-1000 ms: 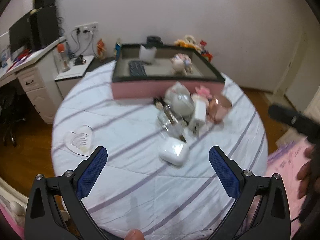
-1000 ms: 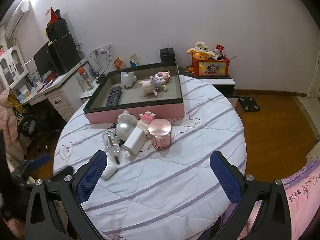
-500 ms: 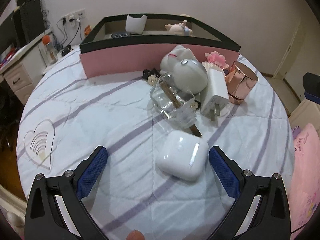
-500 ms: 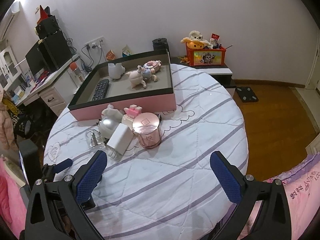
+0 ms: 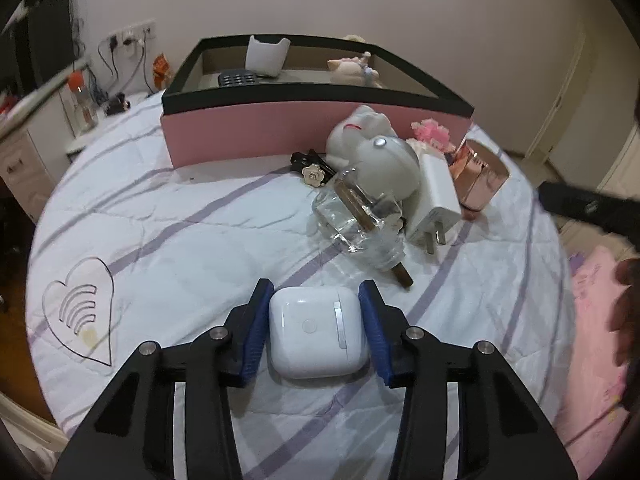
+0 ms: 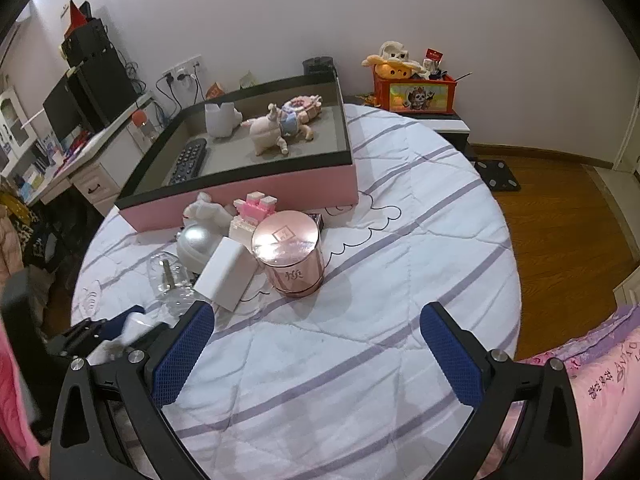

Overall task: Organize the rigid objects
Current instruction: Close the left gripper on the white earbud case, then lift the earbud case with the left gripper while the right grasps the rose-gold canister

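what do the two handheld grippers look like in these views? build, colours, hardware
Both look alike. The left gripper and right gripper each have two matte black angular fingers with triangular cut-outs, silver round bolt heads at the joints, and blue pads with a fine cross-hatched texture on the inner faces. No cables or markings show.

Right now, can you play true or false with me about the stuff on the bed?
1. The white earbud case sits between the left tool's blue pads. True; they have just been closing around it.
2. The remote lies in the pink box. True.
3. The right tool holds the pink tin. False: it is open with nothing between its pads, and the tin stands on the bedspread.
4. The white charger is inside the box. False: it lies outside, beside the tin.
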`<state>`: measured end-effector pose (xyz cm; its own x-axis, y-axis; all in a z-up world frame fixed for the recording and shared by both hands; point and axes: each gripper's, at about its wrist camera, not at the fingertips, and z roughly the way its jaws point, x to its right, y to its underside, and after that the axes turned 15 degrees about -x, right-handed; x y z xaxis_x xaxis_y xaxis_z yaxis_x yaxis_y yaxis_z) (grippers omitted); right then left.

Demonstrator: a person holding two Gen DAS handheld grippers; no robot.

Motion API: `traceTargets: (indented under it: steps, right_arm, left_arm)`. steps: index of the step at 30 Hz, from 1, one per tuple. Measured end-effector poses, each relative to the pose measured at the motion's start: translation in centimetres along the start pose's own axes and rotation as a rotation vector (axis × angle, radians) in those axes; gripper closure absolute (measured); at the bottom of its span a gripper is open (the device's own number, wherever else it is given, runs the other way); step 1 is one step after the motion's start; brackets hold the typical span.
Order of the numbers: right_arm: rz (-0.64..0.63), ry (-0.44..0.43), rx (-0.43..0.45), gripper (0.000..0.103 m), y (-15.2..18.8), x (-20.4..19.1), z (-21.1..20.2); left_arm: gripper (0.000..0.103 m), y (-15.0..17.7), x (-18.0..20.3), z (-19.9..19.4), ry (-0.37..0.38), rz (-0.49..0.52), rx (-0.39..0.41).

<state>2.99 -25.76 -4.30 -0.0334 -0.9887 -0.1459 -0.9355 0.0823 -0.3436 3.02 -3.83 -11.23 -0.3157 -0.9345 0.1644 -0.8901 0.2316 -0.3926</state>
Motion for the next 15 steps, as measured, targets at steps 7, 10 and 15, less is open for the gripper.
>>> traceTargets:
  steps: [7,10,15]
  right_arm:
    - [-0.011,0.014,-0.018,0.000,-0.7,-0.2,1.5]
    - [-0.011,0.017,-0.023,0.000,-0.7,-0.2,1.7]
    - [-0.010,0.031,-0.020,0.000,-1.2,0.0,2.4]
  left_arm:
    - [0.058,0.5,0.2,-0.2,-0.026,0.006,0.007]
    - [0.053,0.7,0.3,-0.3,-0.044,0.013,0.007]
    - [0.050,1.2,0.7,-0.1,-0.066,0.026,0.020]
